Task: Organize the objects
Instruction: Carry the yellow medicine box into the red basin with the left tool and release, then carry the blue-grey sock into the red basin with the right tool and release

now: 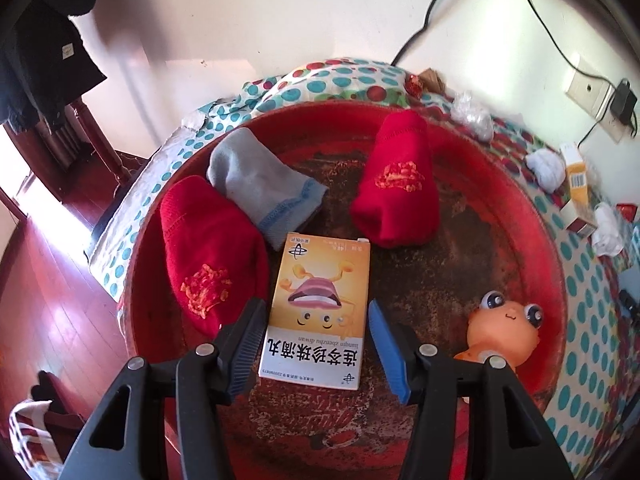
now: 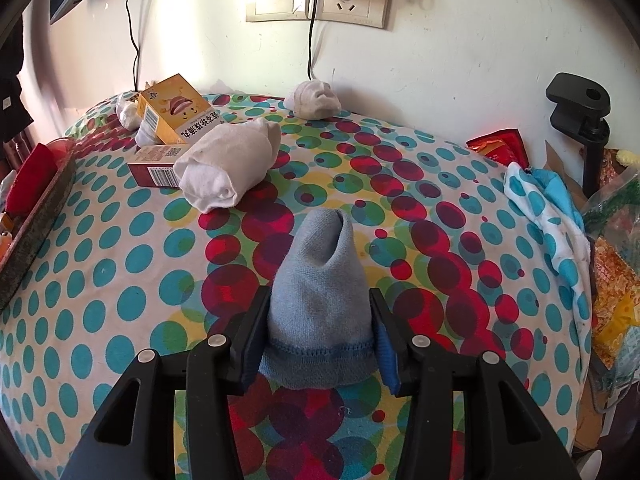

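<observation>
In the left wrist view a round red tray holds two rolled red socks, a grey sock, an orange toy and a yellow medicine box lying flat. My left gripper is open and straddles the box's near half, with a gap showing beside the right pad. In the right wrist view my right gripper is shut on a rolled grey-blue sock over the dotted cloth.
A white rolled sock, another yellow box, a red box and a pale sock lie toward the wall. The tray's side stands at the left. Cables hang from wall sockets. Bags crowd the right edge.
</observation>
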`<state>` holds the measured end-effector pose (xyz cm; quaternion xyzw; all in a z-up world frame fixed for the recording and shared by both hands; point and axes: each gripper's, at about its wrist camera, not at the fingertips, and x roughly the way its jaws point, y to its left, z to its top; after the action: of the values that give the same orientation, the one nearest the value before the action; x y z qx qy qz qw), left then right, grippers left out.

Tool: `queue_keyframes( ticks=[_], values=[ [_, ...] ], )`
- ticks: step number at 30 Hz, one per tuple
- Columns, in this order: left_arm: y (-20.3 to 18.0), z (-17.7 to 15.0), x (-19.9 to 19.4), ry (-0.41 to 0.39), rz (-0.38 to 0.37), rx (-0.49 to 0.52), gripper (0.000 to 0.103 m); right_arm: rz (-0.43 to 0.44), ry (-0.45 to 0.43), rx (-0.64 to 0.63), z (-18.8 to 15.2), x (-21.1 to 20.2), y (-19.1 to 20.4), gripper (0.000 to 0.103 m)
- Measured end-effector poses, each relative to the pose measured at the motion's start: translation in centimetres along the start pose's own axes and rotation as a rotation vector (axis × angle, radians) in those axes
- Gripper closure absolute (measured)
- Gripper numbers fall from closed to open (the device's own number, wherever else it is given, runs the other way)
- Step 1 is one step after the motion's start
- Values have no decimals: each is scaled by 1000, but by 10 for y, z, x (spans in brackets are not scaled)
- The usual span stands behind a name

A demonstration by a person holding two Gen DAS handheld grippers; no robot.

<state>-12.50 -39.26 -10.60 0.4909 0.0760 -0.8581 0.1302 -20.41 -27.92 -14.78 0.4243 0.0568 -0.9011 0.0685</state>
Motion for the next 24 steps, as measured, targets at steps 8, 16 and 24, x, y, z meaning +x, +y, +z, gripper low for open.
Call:
queue_keyframes(
  ticks=[8,16,24],
  values=[
    [12,-13,-13,-107,11,-35,48,-31,-7,-25,-1,-1,-6,60],
    [18,-17,-19,-164,14,-32,47,-49,-12,-36,-2,-3,-5,64],
    [24,-16,-15,-151,-8,-48,41,-68,-9,30,-6,-16,-42,66]
  ],
)
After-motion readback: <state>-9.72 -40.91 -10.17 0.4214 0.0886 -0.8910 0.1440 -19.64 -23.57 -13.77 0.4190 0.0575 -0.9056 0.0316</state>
